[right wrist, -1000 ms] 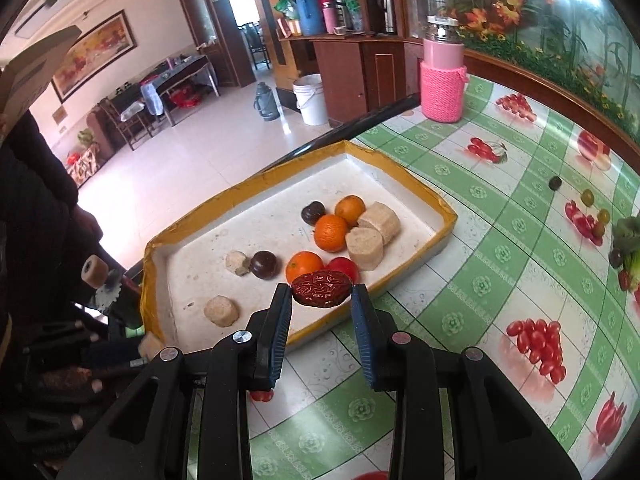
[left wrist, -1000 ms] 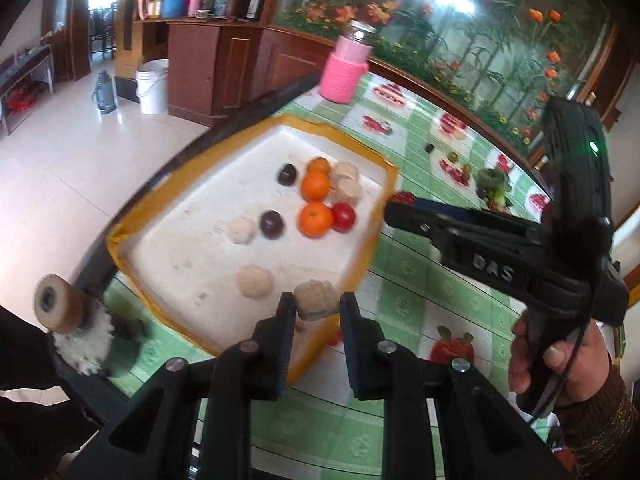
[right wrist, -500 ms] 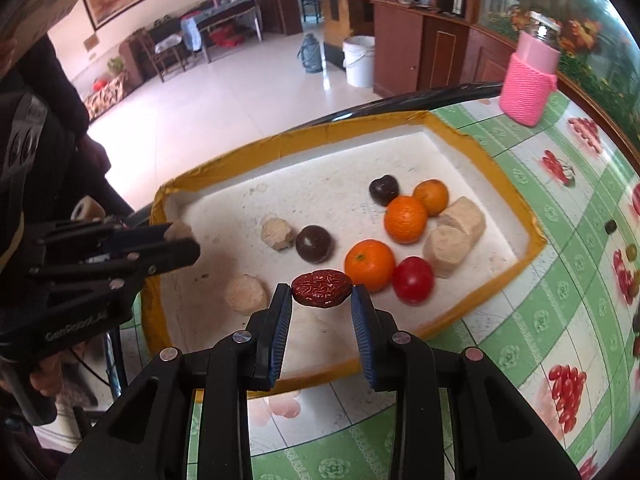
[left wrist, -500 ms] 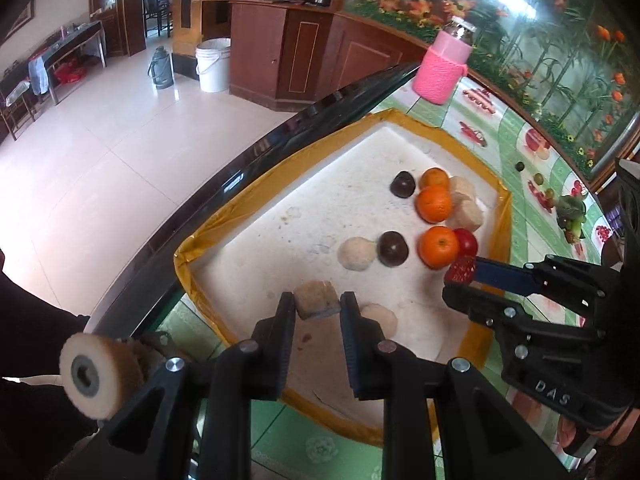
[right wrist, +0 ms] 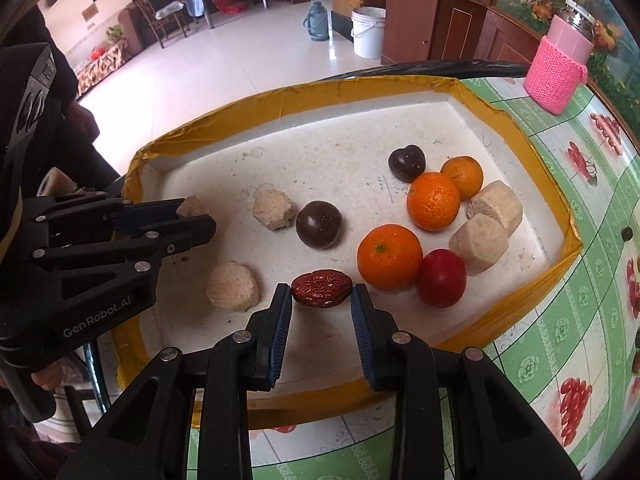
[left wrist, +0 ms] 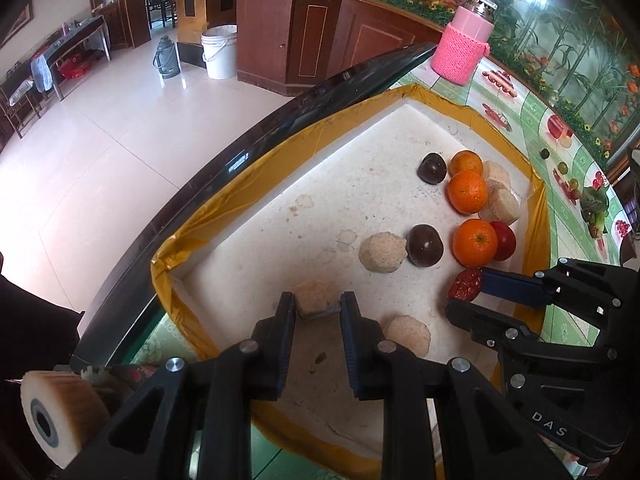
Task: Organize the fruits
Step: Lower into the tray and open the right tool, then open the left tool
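A white tray [left wrist: 256,200] with a yellow taped rim holds oranges [right wrist: 389,256], a red fruit [right wrist: 441,283], dark round fruits [right wrist: 319,224] and beige chunks [right wrist: 273,211]. My left gripper [left wrist: 317,307] is shut on a beige chunk [left wrist: 316,302] and holds it over the tray's near left part. My right gripper [right wrist: 321,300] is shut on a wrinkled red date [right wrist: 321,288] over the tray's near side, beside an orange. The right gripper also shows in the left wrist view [left wrist: 464,294], and the left gripper shows in the right wrist view [right wrist: 192,216].
The tray [right wrist: 568,216] lies on a green fruit-print tablecloth [right wrist: 560,340] at the table's edge. A jar in a pink knitted sleeve [left wrist: 462,50] stands behind the tray. A white bucket [left wrist: 218,52] and wooden cabinets [left wrist: 304,40] stand on the floor beyond.
Both grippers have moved in over the tray, each still holding its piece. The right gripper with the date has come close beside the orange and the red fruit.
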Action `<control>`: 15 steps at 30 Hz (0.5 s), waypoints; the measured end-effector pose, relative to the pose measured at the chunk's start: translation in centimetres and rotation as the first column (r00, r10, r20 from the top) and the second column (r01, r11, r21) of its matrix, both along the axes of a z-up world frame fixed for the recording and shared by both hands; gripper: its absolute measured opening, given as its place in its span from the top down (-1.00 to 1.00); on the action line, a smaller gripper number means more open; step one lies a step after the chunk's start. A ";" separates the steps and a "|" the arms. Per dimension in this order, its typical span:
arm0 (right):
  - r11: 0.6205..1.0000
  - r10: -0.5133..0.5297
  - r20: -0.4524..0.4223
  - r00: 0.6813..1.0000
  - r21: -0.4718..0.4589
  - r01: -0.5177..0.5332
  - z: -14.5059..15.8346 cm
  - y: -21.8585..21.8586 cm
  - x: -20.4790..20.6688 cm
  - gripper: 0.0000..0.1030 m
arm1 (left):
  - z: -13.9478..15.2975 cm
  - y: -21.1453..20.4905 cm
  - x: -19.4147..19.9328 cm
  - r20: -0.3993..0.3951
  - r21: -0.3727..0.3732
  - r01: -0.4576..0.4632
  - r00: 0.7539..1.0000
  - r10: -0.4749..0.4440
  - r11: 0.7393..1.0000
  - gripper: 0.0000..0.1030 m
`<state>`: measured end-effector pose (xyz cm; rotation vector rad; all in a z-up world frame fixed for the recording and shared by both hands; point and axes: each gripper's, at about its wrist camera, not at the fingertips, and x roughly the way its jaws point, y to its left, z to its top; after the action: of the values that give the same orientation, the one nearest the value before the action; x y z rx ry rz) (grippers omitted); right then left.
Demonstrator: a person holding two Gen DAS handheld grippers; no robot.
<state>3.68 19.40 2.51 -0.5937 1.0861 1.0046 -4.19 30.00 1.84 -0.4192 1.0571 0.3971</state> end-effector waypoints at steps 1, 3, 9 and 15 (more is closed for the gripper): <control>1.000 -0.002 0.003 1.000 -0.002 0.002 0.0 0.0 0.0 0.42 | 0.0 -0.1 0.0 -0.002 0.003 0.000 1.000 0.000 1.000 0.51; 1.000 0.000 0.006 1.000 -0.009 0.000 -0.1 0.1 0.0 0.42 | -0.1 -0.2 0.1 -0.005 0.007 -0.001 1.000 0.001 1.000 0.51; 1.000 0.002 0.020 1.000 -0.025 -0.001 -0.4 0.2 0.1 0.37 | -0.2 -0.3 0.2 -0.010 0.021 -0.008 1.000 0.008 1.000 0.50; 0.999 -0.002 0.057 0.998 -0.037 0.004 -0.2 0.1 -0.1 0.28 | -0.1 -0.4 0.3 -0.007 0.020 -0.006 1.000 0.006 1.000 0.28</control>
<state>3.55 19.52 2.33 -0.6470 1.0571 0.9606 -3.93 29.64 1.78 -0.4034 1.0582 0.4149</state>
